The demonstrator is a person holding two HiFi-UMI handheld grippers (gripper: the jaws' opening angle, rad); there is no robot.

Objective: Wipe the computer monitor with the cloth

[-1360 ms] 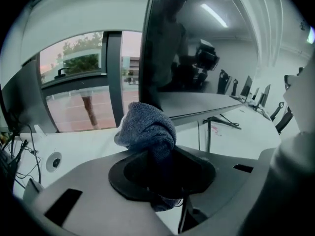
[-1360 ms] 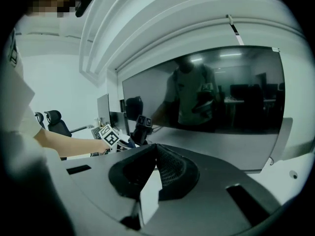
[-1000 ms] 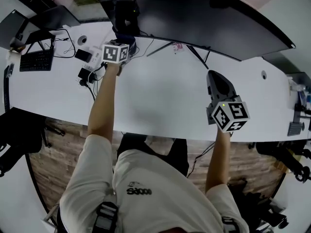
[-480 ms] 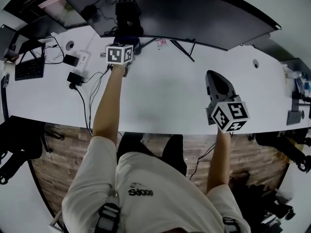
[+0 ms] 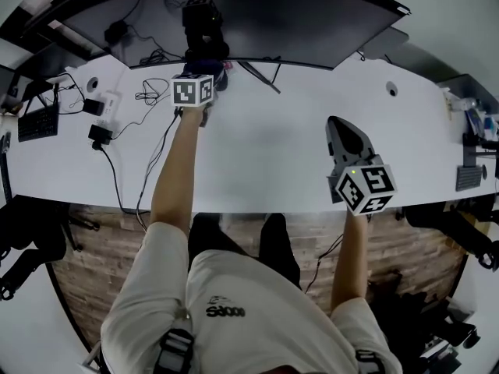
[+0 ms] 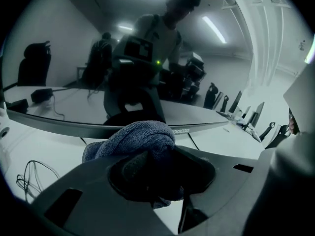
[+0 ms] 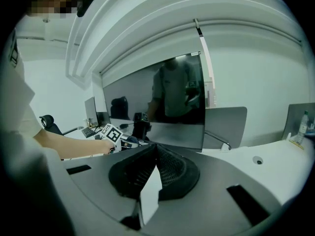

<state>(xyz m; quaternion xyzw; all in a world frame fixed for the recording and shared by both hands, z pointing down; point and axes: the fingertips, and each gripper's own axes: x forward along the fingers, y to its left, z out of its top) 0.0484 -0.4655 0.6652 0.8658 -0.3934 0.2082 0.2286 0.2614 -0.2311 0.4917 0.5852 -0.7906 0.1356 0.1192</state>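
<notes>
A wide dark monitor [image 5: 296, 14] stands at the back of the white desk [image 5: 265, 158]. My left gripper [image 5: 207, 59] reaches out to the monitor's lower edge and is shut on a grey-blue terry cloth [image 5: 217, 63]. In the left gripper view the bunched cloth [image 6: 135, 139] fills the jaws of the left gripper [image 6: 147, 173], just in front of the screen [image 6: 74, 73], which mirrors the person. My right gripper [image 5: 341, 127] hovers over the desk's right half, shut and holding nothing. In its own view the right gripper [image 7: 156, 149] points at the monitor [image 7: 147, 102].
A power strip [image 5: 101, 107] with loose cables lies on the desk to the left, and a keyboard [image 5: 35, 123] sits further left. The monitor's stand legs [image 5: 257, 75] spread right of the cloth. A grey panel [image 7: 224, 124] and a bottle [image 7: 301, 127] stand at the right.
The left gripper has slid to the right along the monitor's lower edge with the cloth, closer to the stand legs. The head view has shifted. The right gripper has stayed in place.
</notes>
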